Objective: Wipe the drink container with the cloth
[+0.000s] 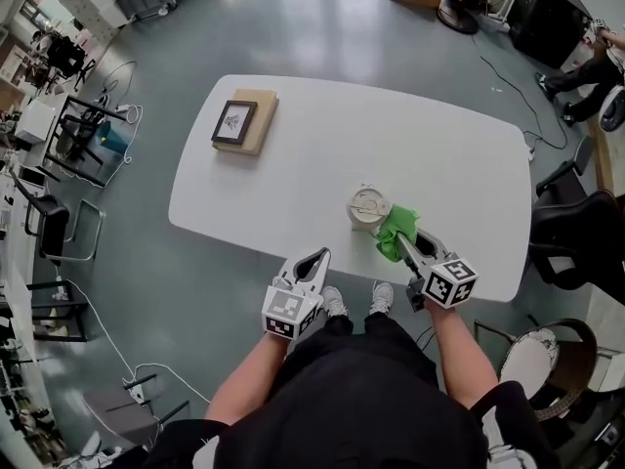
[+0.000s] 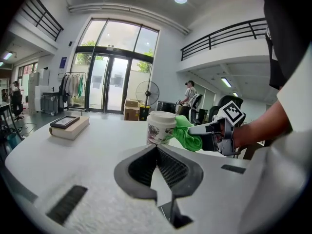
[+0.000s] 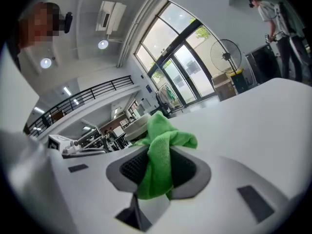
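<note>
A white paper drink cup (image 1: 369, 206) with a lid stands near the table's front edge. In the left gripper view the cup (image 2: 161, 127) is just beyond my jaws. My right gripper (image 1: 412, 245) is shut on a green cloth (image 1: 395, 231), and the cloth (image 2: 187, 133) lies against the cup's right side. In the right gripper view the cloth (image 3: 163, 135) bunches up between the jaws and hides most of the cup (image 3: 134, 126). My left gripper (image 1: 317, 259) hovers at the front edge, left of the cup. Its jaws (image 2: 157, 147) are shut and hold nothing.
A framed picture on a tan book (image 1: 244, 122) lies at the white table's (image 1: 439, 145) far left. Dark chairs (image 1: 576, 233) stand to the right of the table. A fan (image 2: 151, 94) and boxes stand behind it, and people are in the background.
</note>
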`<state>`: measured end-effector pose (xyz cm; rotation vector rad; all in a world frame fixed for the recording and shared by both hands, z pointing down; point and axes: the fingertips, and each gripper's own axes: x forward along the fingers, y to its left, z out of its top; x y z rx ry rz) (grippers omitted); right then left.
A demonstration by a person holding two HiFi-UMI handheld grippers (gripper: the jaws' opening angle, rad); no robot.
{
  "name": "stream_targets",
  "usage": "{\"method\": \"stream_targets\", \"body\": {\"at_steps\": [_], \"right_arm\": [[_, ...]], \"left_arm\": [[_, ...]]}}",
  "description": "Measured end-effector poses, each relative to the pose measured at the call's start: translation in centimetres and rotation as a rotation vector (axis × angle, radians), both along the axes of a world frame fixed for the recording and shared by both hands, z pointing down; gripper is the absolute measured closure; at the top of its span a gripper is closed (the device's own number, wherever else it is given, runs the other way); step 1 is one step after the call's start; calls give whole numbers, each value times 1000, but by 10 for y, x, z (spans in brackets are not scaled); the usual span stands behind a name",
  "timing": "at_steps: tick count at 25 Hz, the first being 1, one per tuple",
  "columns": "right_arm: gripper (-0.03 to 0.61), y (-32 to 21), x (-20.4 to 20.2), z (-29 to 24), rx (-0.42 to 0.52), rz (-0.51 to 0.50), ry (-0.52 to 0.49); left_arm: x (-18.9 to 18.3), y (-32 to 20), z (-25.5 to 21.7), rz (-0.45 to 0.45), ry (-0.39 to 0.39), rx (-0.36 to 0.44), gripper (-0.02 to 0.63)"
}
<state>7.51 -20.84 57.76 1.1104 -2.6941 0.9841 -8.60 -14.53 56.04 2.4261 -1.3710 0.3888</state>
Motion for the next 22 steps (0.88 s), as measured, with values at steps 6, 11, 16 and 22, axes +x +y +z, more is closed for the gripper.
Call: {"method": "stream_targets", "body": {"at_steps": [6, 11, 16, 22], "right_arm": [[457, -12, -7, 8, -79, -15, -59], [457, -22, -8, 10, -98, -29, -68], [457, -25, -13, 12, -92, -50, -37], [449, -27, -18, 19, -63, -87, 44]], "left_arm": [[3, 5, 5, -35, -16, -36, 606], [4, 8, 15, -58, -28, -65, 606], [7, 9, 14, -70, -35, -70, 606], [8, 11, 19, -78, -67, -84, 606]]}}
